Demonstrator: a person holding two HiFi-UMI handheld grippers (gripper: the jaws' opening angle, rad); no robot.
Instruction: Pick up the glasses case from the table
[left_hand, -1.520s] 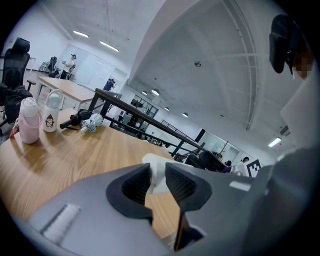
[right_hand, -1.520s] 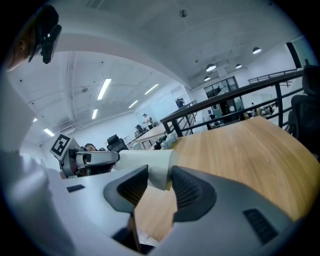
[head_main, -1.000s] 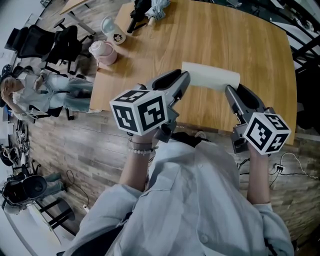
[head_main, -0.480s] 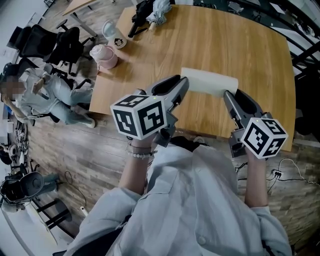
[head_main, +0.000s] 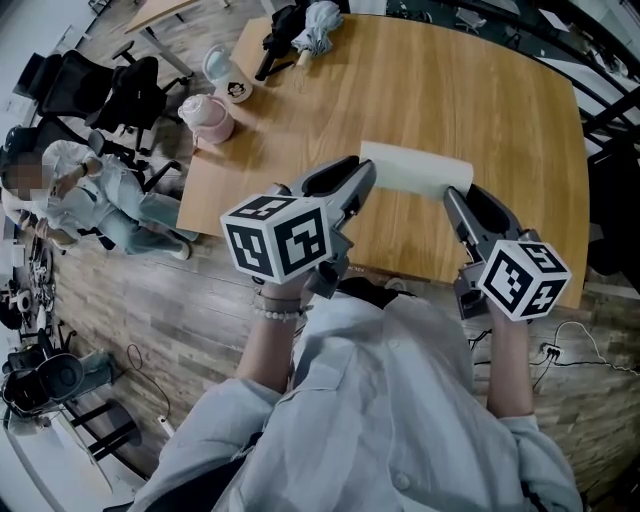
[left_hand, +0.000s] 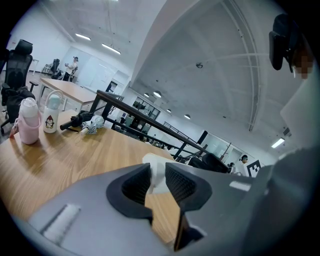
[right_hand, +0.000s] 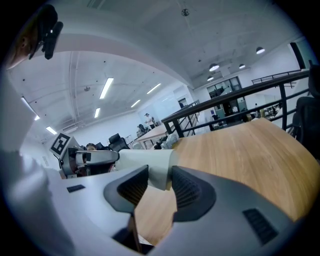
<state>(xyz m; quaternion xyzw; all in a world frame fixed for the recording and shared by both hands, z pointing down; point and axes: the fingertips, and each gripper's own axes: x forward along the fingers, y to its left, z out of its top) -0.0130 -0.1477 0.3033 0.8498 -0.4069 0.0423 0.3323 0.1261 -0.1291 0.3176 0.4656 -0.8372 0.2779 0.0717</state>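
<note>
The white glasses case (head_main: 415, 168) lies flat on the wooden worktop (head_main: 450, 90), directly ahead of both grippers and spanning the space between them. The left gripper (head_main: 362, 170) sits at the case's left end with its jaws a narrow gap apart; the case's end shows in that gap, just at the fingertips. The right gripper (head_main: 452, 193) sits at the case's other end, jaws likewise slightly apart, with a corner of the case framed between them. Neither pair of pads visibly presses on it. Well beyond the left gripper and off to its left stand a pink bottle (head_main: 207, 112) and a white cup (head_main: 228, 75).
</note>
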